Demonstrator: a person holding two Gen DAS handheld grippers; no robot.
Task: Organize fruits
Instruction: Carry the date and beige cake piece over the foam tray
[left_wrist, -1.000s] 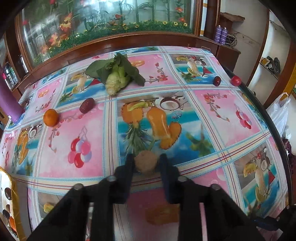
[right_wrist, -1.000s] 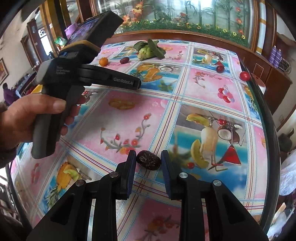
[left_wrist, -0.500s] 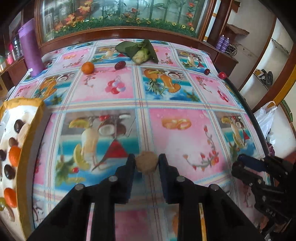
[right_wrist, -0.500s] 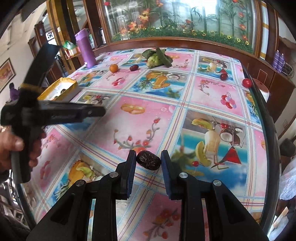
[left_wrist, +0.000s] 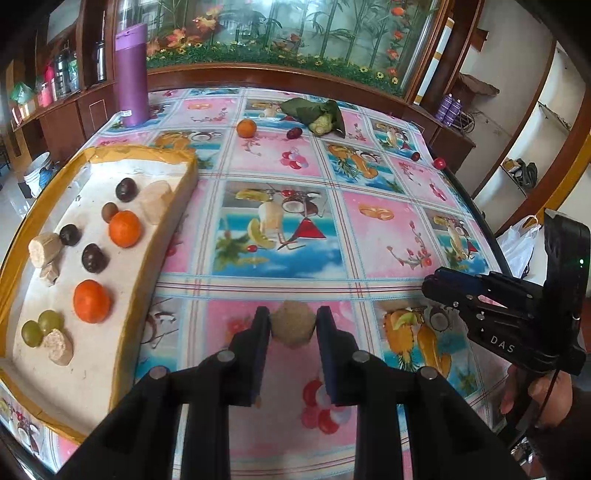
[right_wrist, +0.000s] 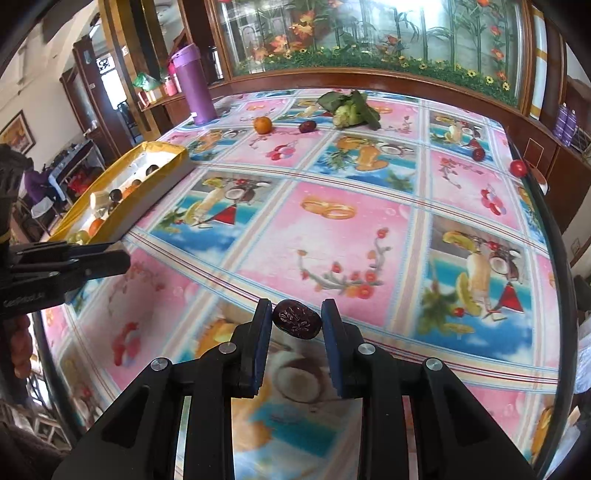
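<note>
My left hand-held gripper (left_wrist: 292, 328) pinched a tan, rough-skinned round fruit (left_wrist: 293, 328) between its pads, lifted over the worktop (left_wrist: 369, 236). My right hand-held gripper (right_wrist: 295, 323) was clamped on a dark wrinkled date (right_wrist: 296, 323), also off the patterned cloth. In the left wrist view the yellow-rimmed tray (left_wrist: 144, 280) lay at nine o'clock, holding oranges, grapes and dark fruits. At twelve o'clock, far across the worktop, sat a loose orange (left_wrist: 246, 128), another date (left_wrist: 294, 133) and a leafy cauliflower (left_wrist: 320, 117).
</note>
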